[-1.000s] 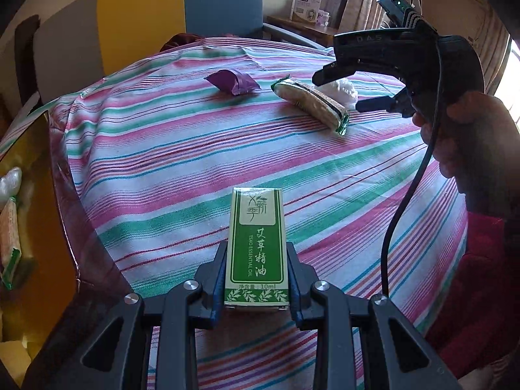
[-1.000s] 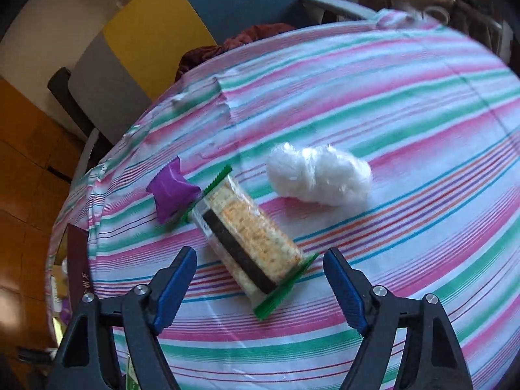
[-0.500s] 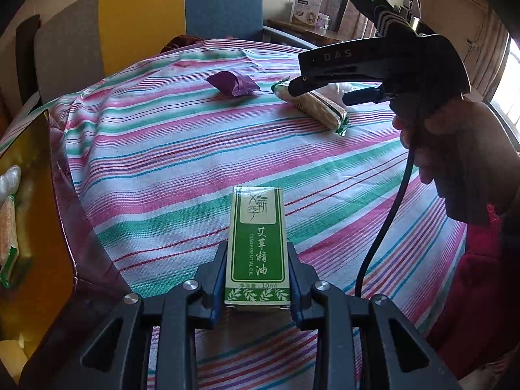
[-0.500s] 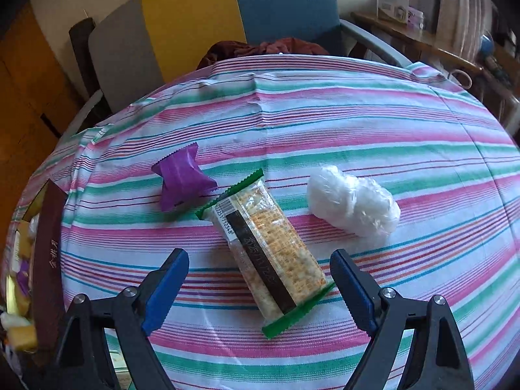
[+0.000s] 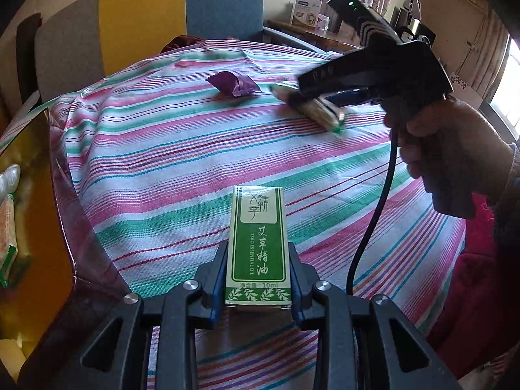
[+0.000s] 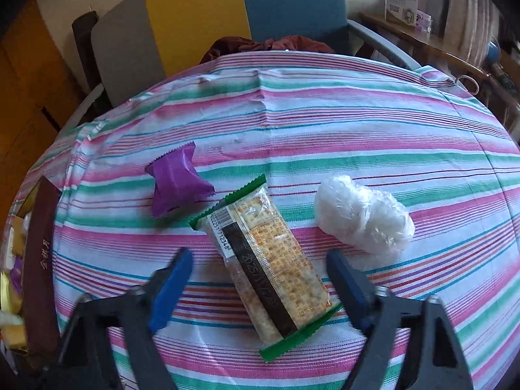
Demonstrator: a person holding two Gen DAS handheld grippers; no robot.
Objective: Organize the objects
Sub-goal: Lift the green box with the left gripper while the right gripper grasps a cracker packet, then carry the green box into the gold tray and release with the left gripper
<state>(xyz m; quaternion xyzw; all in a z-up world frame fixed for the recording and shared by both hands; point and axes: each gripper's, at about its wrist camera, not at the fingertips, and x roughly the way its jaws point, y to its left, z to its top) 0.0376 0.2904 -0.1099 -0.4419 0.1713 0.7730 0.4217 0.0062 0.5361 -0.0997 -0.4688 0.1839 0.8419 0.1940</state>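
My left gripper [image 5: 258,279] is shut on a green and white essential oil box [image 5: 257,243], held over the near edge of the striped tablecloth [image 5: 182,149]. My right gripper [image 6: 260,279] is open, its fingers on either side of a cracker packet [image 6: 269,266] with green ends that lies on the cloth. In the left wrist view the right gripper's black body partly covers that packet [image 5: 321,113]. A purple wrapped sweet [image 6: 177,183] lies left of the packet, also in the left wrist view [image 5: 232,83]. A white plastic-wrapped bundle [image 6: 362,217] lies to its right.
A dark red box with a gold lining [image 5: 35,195] stands at the table's left edge and holds snacks; its rim shows in the right wrist view [image 6: 40,260]. Chairs in grey, yellow and blue [image 6: 208,16] stand behind the table. A wooden side table [image 6: 422,42] is at far right.
My right gripper has come down and forward, so the cracker packet now lies between its open fingers. My left gripper has stayed put with the box in it.
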